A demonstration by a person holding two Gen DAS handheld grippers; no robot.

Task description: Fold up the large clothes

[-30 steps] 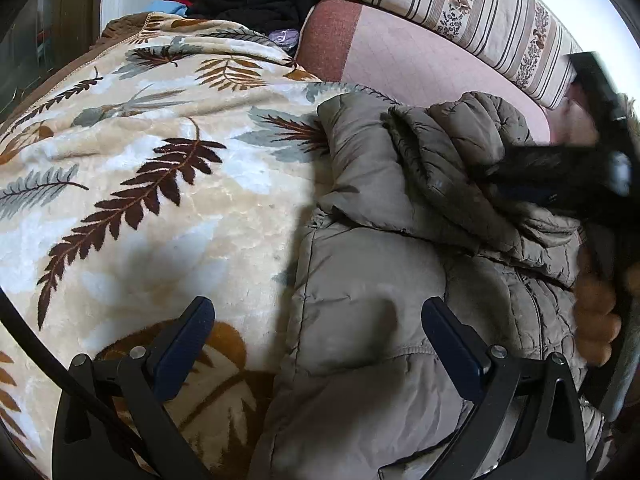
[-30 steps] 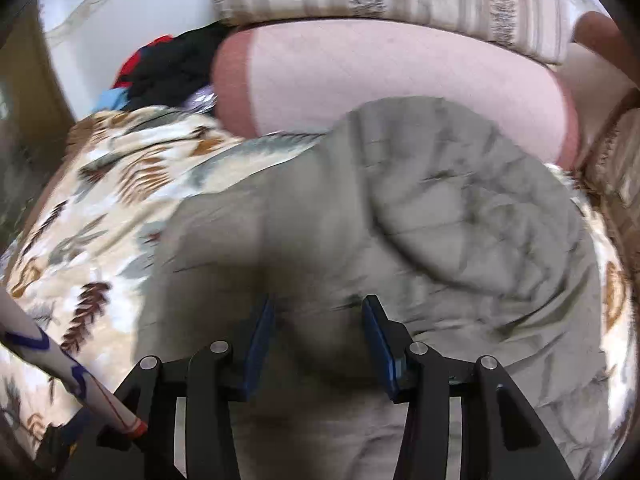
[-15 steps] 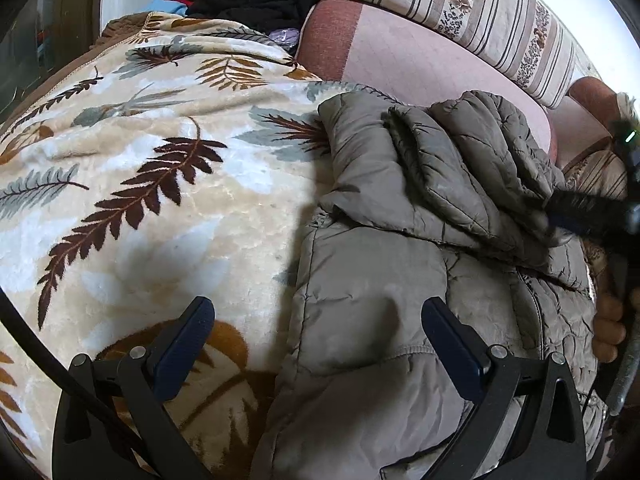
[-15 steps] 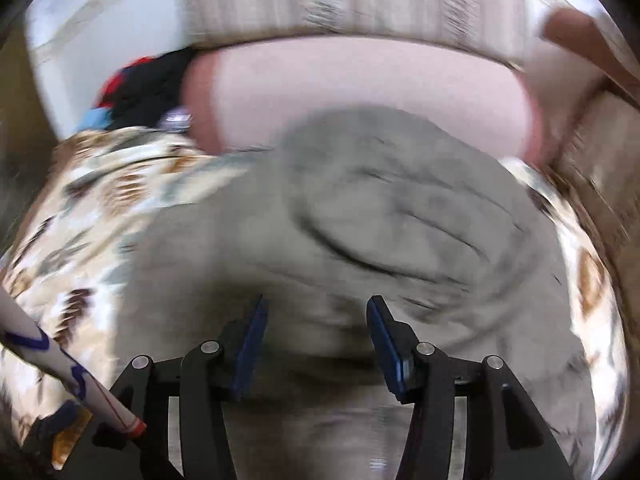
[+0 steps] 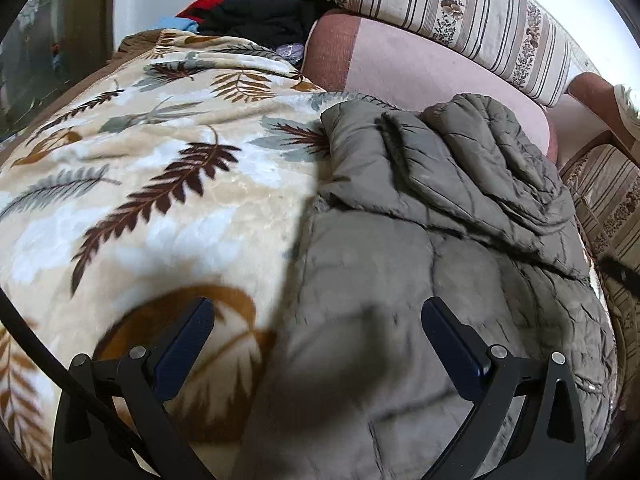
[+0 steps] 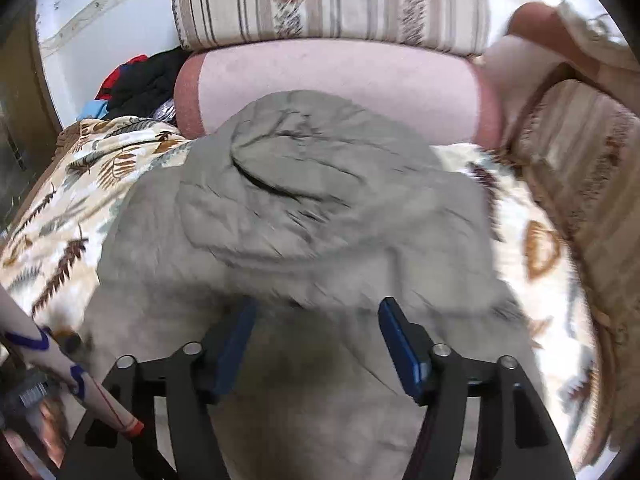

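Left tongs (image 5: 318,344) gape wide; right tongs (image 6: 316,344) just opening, empty

Soft daylight, fisheye bending at every edge, and I'm seeing motion smear on my right view.

Light is coming from above and beyond both claws, and the wall is glaring white at the top rim. Ahead of the right gripper (image 6: 314,344) the jacket (image 6: 304,216) is streaking; under the left gripper (image 5: 316,344) a dull shadow is lying across blurred fabric.

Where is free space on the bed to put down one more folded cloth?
The leaf-print blanket lies bare left of the grey padded jacket, up to the clothes pile at the wall. A narrower strip shows right of the jacket, beside the striped cushion. The middle is crowded.
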